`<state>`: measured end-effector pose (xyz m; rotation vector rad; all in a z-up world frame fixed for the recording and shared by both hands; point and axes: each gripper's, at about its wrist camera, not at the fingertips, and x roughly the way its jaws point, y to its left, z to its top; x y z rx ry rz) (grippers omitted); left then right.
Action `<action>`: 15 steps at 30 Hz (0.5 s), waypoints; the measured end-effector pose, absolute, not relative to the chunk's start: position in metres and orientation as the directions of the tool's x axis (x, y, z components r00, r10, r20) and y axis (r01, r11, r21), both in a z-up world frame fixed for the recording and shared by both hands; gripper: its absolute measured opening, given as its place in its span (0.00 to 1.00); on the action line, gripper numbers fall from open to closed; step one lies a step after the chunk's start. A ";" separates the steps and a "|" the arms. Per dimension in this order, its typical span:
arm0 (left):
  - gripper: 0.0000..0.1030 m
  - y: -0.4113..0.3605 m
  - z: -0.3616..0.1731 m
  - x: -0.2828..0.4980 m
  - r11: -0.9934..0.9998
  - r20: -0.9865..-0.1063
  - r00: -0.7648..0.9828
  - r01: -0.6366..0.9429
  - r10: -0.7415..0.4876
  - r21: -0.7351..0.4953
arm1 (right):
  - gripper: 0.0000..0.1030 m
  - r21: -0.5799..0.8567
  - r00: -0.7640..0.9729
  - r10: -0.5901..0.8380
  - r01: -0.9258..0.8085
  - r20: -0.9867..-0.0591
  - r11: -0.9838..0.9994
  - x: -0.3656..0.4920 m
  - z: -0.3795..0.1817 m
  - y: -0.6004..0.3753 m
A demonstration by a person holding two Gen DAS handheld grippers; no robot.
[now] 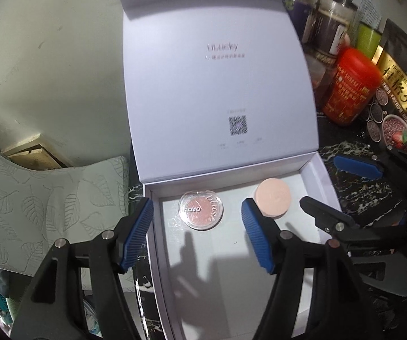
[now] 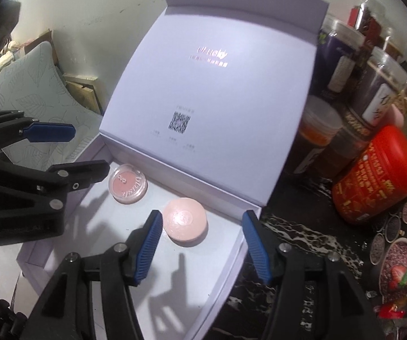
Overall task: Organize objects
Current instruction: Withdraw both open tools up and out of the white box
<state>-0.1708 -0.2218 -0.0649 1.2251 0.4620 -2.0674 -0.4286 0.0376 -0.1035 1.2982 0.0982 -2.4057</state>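
A white box stands open, its hinged lid upright at the back. Inside lie a clear round blush compact and a plain pink round compact. My left gripper is open and empty, just above the box floor in front of the clear compact. In the right wrist view the box, the clear compact and the pink compact show too. My right gripper is open and empty, over the box's right wall beside the pink compact.
A red jar and several dark jars and food packets crowd the dark marbled counter right of the box. A pale leaf-patterned cushion lies to the left, against a pale wall.
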 end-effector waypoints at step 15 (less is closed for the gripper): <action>0.72 -0.187 -0.012 -0.145 -0.675 -0.819 -0.364 0.737 -0.444 0.039 | 0.72 0.121 -0.576 -0.287 0.310 -0.765 -0.943 -0.394 -0.054 0.079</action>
